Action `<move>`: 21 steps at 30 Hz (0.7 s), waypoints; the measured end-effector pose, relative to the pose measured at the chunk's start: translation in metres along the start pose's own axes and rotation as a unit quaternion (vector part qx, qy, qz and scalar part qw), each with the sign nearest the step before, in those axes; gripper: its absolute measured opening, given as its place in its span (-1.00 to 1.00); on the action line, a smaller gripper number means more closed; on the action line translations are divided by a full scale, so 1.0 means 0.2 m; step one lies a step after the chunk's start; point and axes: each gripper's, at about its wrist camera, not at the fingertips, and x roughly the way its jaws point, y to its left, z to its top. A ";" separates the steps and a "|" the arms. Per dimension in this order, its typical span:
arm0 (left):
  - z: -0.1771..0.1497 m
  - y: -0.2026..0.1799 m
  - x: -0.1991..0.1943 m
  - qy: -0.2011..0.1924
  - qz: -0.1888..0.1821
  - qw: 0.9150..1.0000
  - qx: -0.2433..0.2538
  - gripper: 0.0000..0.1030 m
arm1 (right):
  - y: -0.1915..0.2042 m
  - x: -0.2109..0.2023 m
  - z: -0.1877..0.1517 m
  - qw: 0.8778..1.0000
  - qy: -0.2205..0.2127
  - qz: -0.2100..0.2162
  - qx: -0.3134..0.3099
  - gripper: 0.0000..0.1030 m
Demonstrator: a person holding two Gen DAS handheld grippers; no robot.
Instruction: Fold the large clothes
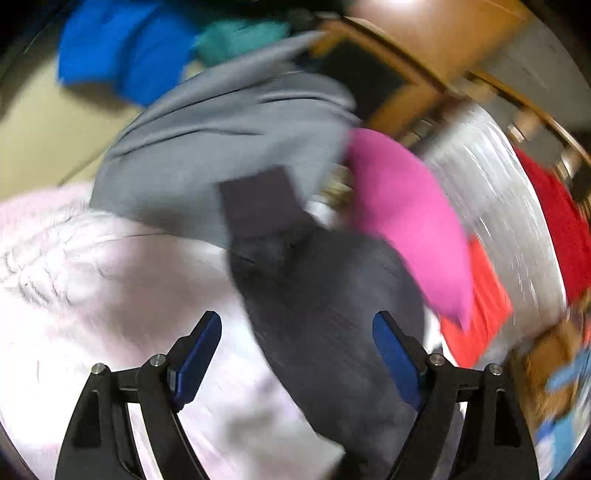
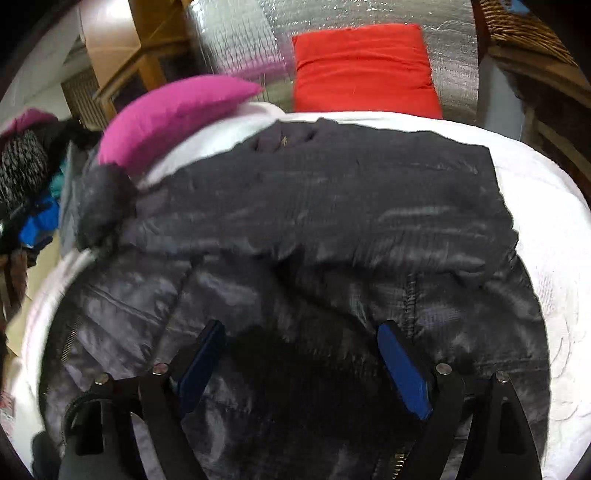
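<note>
A dark grey quilted jacket (image 2: pixel 314 229) lies spread on a white padded quilt (image 2: pixel 546 206), its zipper edge near the bottom of the right wrist view. My right gripper (image 2: pixel 301 328) is open just above the jacket, holding nothing. In the blurred left wrist view the same jacket (image 1: pixel 325 306) runs up the middle over the white quilt (image 1: pixel 92 280). My left gripper (image 1: pixel 297 321) is open, one finger over the quilt and one over the jacket, holding nothing.
A magenta cushion (image 2: pixel 173 114) and a red cushion (image 2: pixel 362 70) lie beyond the jacket before a silver foil mat (image 2: pixel 240 33). A light grey garment (image 1: pixel 221 147), blue (image 1: pixel 122 48) and teal clothes lie at the left. Wooden furniture (image 1: pixel 406 85) and a wicker basket (image 2: pixel 524 26) stand behind.
</note>
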 end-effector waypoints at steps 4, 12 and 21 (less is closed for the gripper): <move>0.14 0.14 0.24 0.038 -0.019 0.997 -0.066 0.62 | -0.02 0.05 -0.03 1.000 0.001 -0.006 0.006 0.74; 0.19 0.11 0.58 0.071 -0.015 0.995 -0.065 0.37 | -0.01 0.07 -0.03 1.000 -0.006 0.004 0.010 0.82; 0.21 0.06 0.71 0.080 0.048 0.996 -0.012 -0.86 | -0.02 0.06 -0.03 1.000 -0.007 0.007 0.010 0.85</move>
